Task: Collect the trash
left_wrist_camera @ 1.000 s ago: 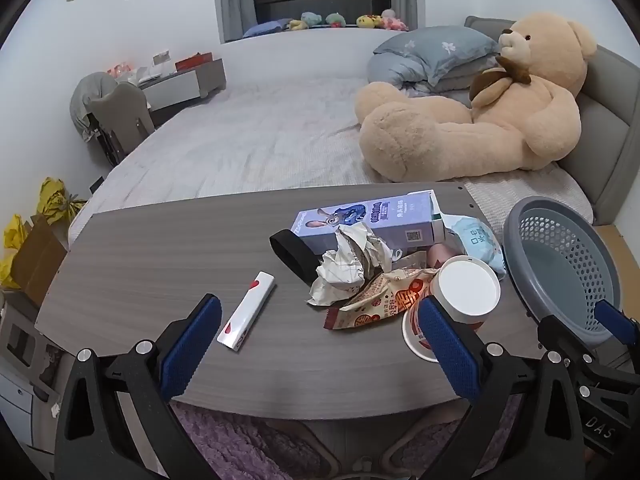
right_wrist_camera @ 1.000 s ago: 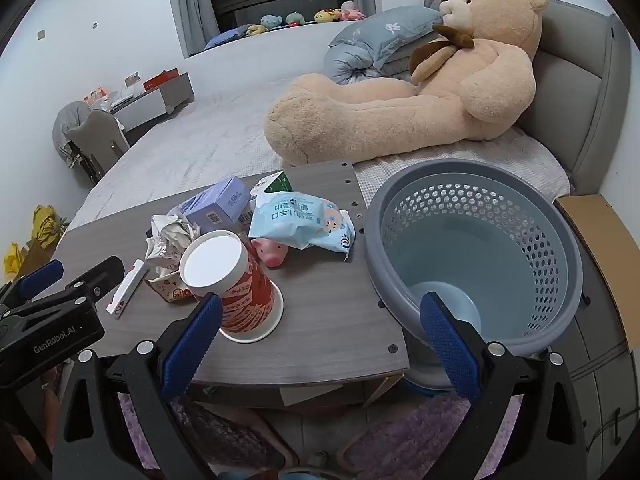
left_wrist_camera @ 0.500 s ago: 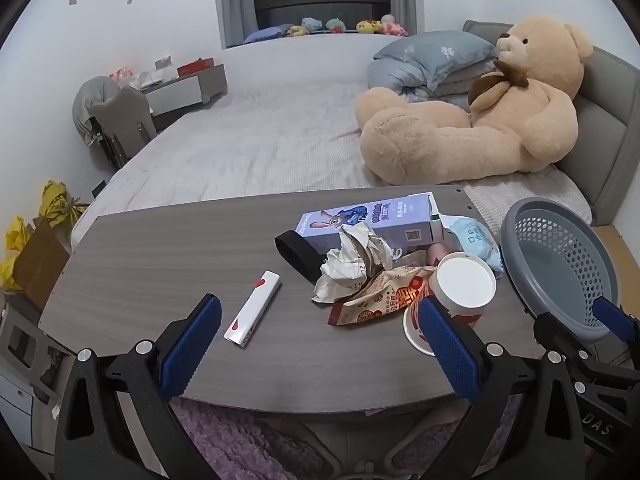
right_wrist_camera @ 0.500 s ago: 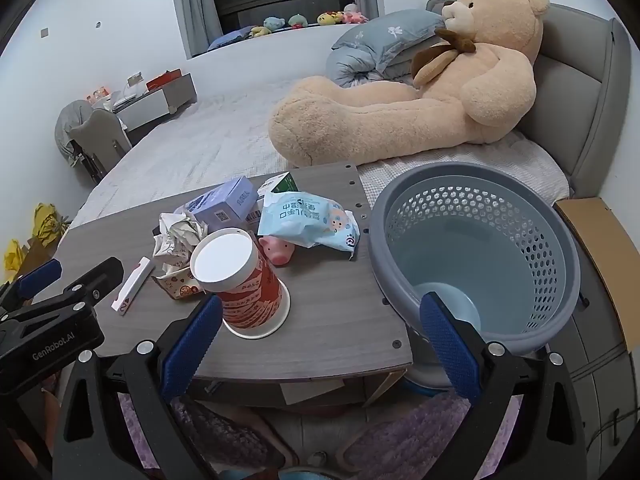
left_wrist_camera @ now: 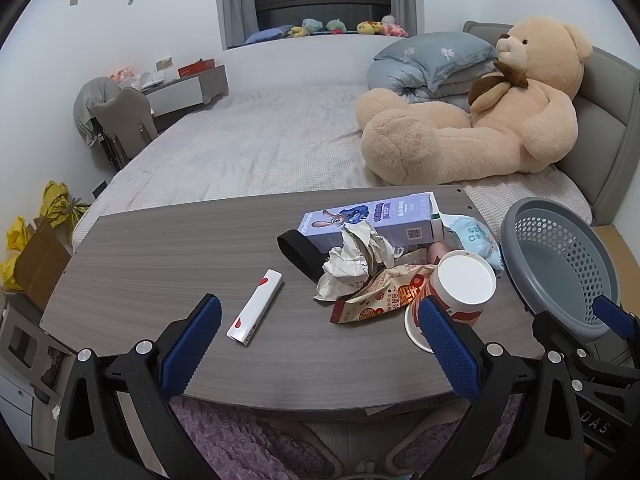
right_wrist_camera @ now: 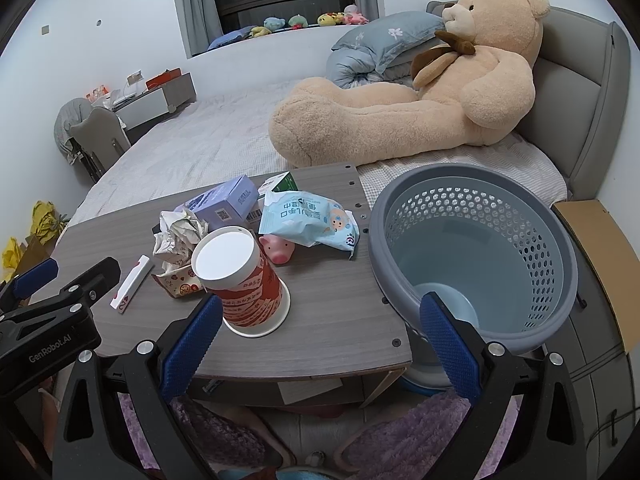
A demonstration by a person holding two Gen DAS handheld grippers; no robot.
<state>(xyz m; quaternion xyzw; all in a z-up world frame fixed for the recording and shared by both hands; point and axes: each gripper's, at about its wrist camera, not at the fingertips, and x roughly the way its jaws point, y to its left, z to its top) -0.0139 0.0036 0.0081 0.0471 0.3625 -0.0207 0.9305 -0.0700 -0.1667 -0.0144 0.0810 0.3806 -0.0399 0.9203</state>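
Observation:
Trash lies on a grey wooden table: a white-and-red wrapper stick, crumpled paper, a red snack bag, an upturned red paper cup, a purple carton, a pale blue packet and a pink pig toy. A grey perforated basket stands at the table's right end. My left gripper is open at the table's near edge, empty. My right gripper is open, empty, between cup and basket.
A black strap lies beside the paper. A bed with a large teddy bear is behind the table. A cardboard box sits right of the basket. Purple rug lies below. Yellow bags are at the left.
Both grippers have drifted back and up slightly, so the table and trash sit a little farther off. Nothing was grasped or moved.

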